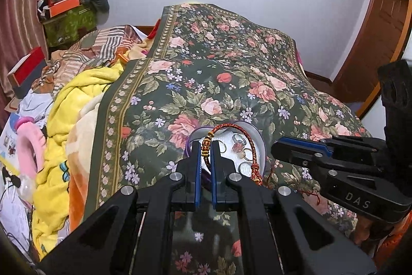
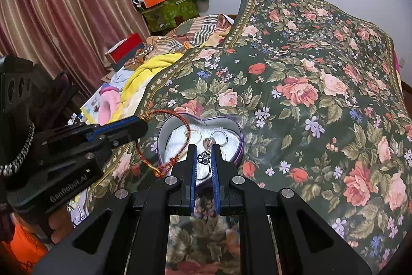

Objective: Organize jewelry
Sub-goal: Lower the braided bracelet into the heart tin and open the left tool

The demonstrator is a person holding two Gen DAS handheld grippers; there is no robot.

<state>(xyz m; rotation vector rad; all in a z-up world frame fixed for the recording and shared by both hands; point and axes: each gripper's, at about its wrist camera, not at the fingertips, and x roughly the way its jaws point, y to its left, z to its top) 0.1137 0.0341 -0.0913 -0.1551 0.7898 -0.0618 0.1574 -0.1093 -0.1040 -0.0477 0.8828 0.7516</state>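
A heart-shaped purple box (image 2: 239, 143) with white lining sits on the floral bedspread; it also shows in the left wrist view (image 1: 262, 146). Rings and hoops (image 2: 219, 137) lie inside. My left gripper (image 1: 205, 146) is shut on a red braided bracelet (image 1: 248, 143) and holds it over the box's left side; the bracelet's loop (image 2: 164, 115) hangs across the rim. My right gripper (image 2: 204, 152) is shut on a small dark metal trinket (image 2: 204, 157) just above the box's near part.
The floral bedspread (image 2: 309, 94) covers the bed. Yellow and striped blankets (image 1: 77, 94), a pink plush item (image 1: 28, 146), and a red box (image 1: 25, 68) lie at the left. Curtains (image 2: 51, 4) hang at the far left.
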